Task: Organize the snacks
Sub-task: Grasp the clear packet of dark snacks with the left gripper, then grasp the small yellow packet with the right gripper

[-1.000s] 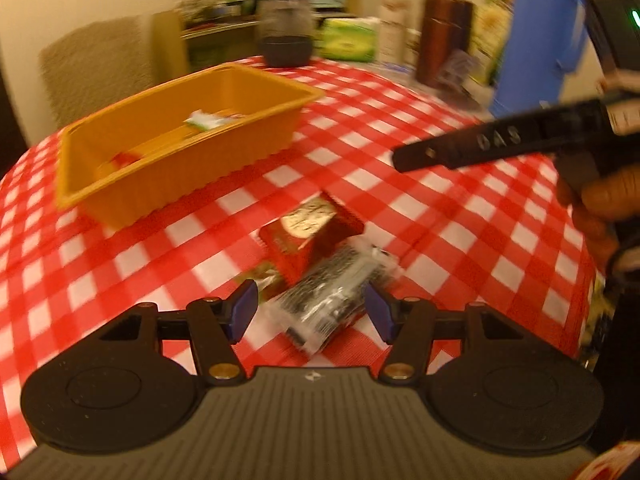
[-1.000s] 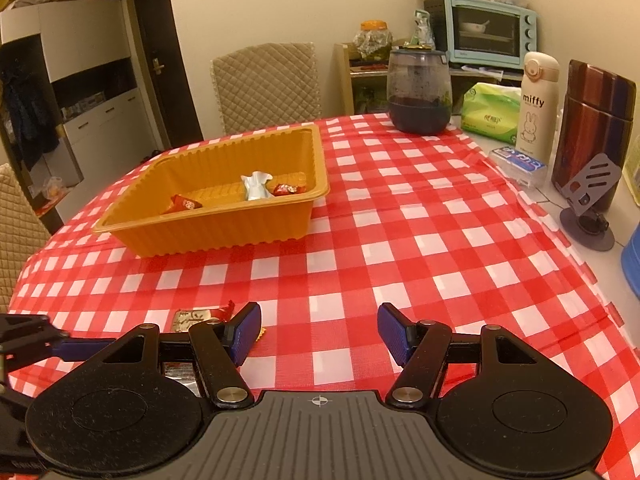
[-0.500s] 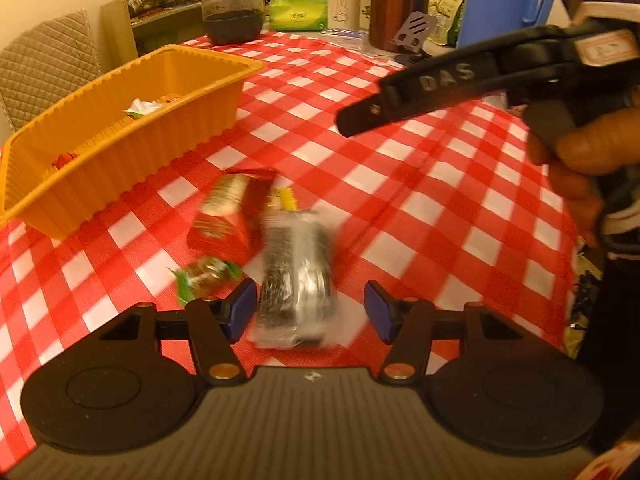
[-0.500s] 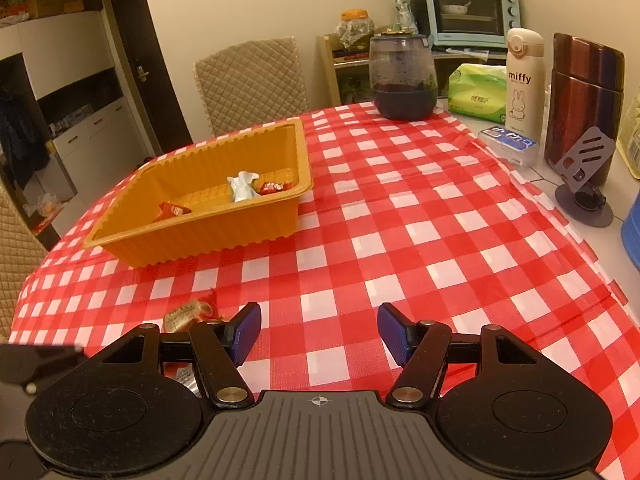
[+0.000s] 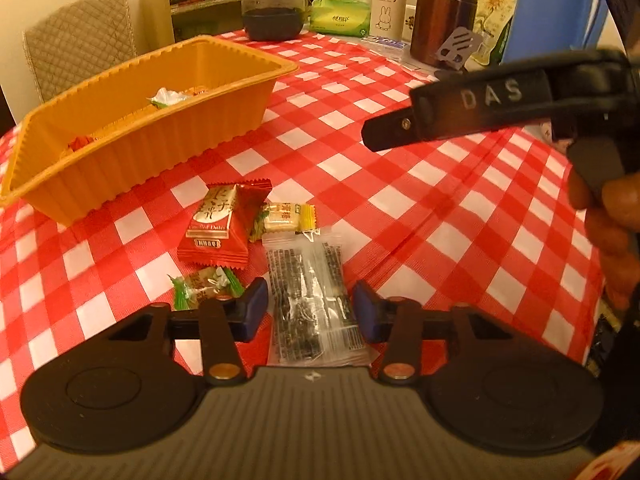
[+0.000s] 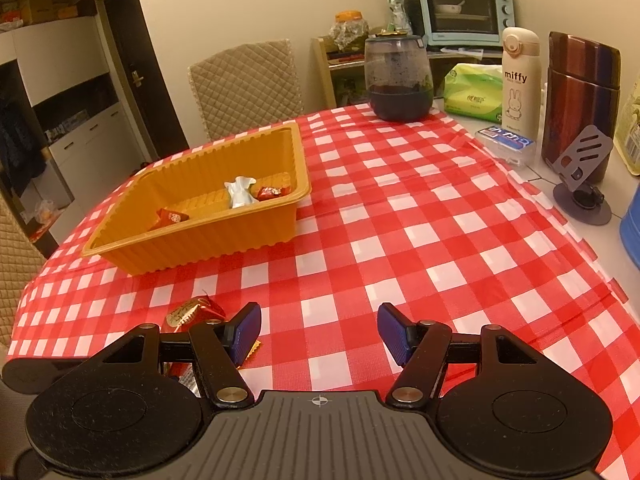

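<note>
- Lay flat on the tabletop: a clear packet of dark snack, long side running straight between the blue pads, so a squeeze across its narrow width would likely hold it.
- Left hand-held gripper closing around that packet; pads just beside its edges, not yet visibly pressing, so not a grip yet.
- Clustered just beyond: red date packet, yellow-ended candy, green-wrapped candy, probably waiting their turn.
- Stood farther off, well apart from the cluster: orange tray, already holding a few wrapped sweets, judged the destination.
- Right hand-held gripper open and empty over bare checked cloth, apparently kept clear of the pick.
- Seen in the left view too, above the tabletop, a hand on its grip.
</note>
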{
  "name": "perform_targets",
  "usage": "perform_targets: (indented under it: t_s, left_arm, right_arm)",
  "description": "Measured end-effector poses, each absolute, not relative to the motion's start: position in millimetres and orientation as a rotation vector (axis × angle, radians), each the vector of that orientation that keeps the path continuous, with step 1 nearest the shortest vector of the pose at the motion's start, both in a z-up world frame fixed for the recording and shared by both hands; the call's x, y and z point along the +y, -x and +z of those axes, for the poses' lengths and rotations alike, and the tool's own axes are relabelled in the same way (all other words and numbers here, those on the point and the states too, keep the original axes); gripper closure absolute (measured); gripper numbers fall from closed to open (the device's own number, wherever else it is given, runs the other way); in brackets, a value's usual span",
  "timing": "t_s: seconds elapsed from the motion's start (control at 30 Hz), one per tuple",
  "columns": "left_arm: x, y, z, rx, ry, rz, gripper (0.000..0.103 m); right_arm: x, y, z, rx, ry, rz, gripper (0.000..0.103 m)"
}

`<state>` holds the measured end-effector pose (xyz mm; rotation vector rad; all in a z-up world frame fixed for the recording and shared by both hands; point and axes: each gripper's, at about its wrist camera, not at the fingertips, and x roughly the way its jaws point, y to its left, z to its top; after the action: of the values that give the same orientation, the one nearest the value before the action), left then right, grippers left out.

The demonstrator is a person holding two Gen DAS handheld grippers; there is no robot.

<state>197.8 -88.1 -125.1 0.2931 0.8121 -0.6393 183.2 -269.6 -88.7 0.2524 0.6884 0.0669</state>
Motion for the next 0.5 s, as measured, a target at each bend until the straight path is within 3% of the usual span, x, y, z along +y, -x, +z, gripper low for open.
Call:
perform_targets:
  t_s: [0.1,0.5]
  left_arm:
    - [-86.6,-193.1,-124.1,0.813,-0.291,-0.632,0.068]
    - [-37.6,-177.9,-93.4,0.765,-0.223,-0.544,0.068]
  right_arm:
    - [-270.1,-183.6,-88.7,0.689,-0.253,0.066,0.038]
    - [-255.7,-185.4,-91.9,0.699,-0.202,0.146,0.038]
